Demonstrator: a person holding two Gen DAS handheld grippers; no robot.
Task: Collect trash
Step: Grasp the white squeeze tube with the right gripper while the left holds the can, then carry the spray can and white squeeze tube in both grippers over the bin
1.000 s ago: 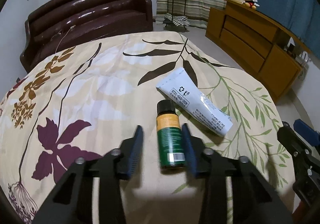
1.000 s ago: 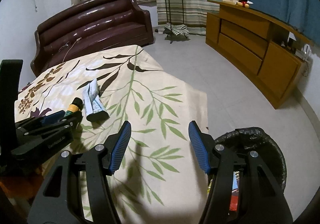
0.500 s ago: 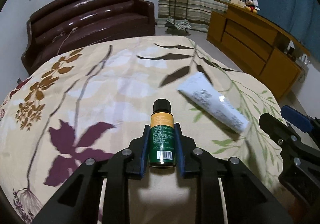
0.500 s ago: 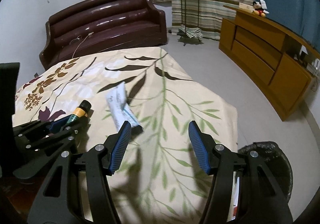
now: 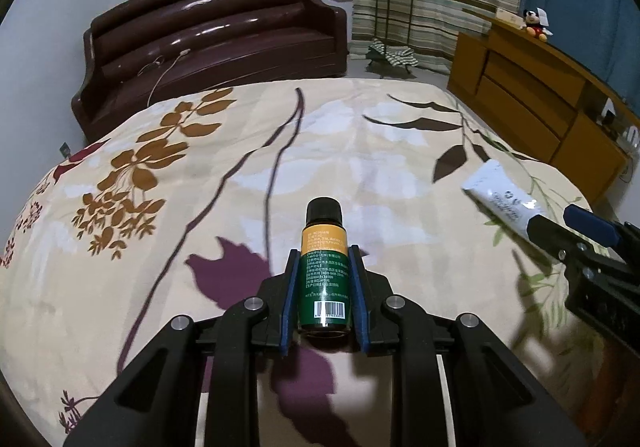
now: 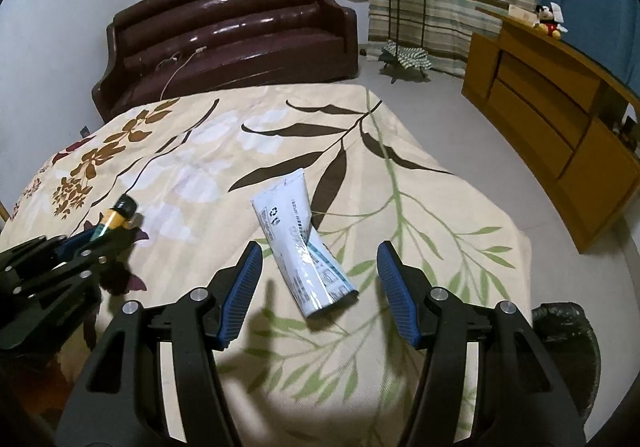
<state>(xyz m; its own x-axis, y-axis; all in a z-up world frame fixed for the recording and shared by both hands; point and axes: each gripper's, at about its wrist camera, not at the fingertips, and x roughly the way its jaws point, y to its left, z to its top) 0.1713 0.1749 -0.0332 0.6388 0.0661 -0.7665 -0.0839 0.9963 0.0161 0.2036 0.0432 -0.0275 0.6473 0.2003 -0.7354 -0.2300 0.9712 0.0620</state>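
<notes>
A small green bottle [image 5: 325,274] with an orange label band and black cap is clamped between the blue pads of my left gripper [image 5: 323,289], held over the floral bedspread [image 5: 200,175]. The bottle also shows in the right wrist view [image 6: 114,218]. A white squeeze tube [image 6: 301,241] lies flat on the bedspread, just ahead of my right gripper [image 6: 318,279], which is open with its fingers on either side of the tube's near end. The tube shows at the right of the left wrist view [image 5: 500,199].
A black-lined trash bin [image 6: 568,343] stands on the floor at the bed's right edge. A dark brown sofa [image 5: 208,47] is behind the bed. A wooden cabinet [image 5: 540,103] runs along the right wall. A plant stand [image 6: 404,7] is at the back.
My left gripper closed on the green bottle and lifted it off the bedspread. My right gripper swung left from the bin side to straddle the white tube.
</notes>
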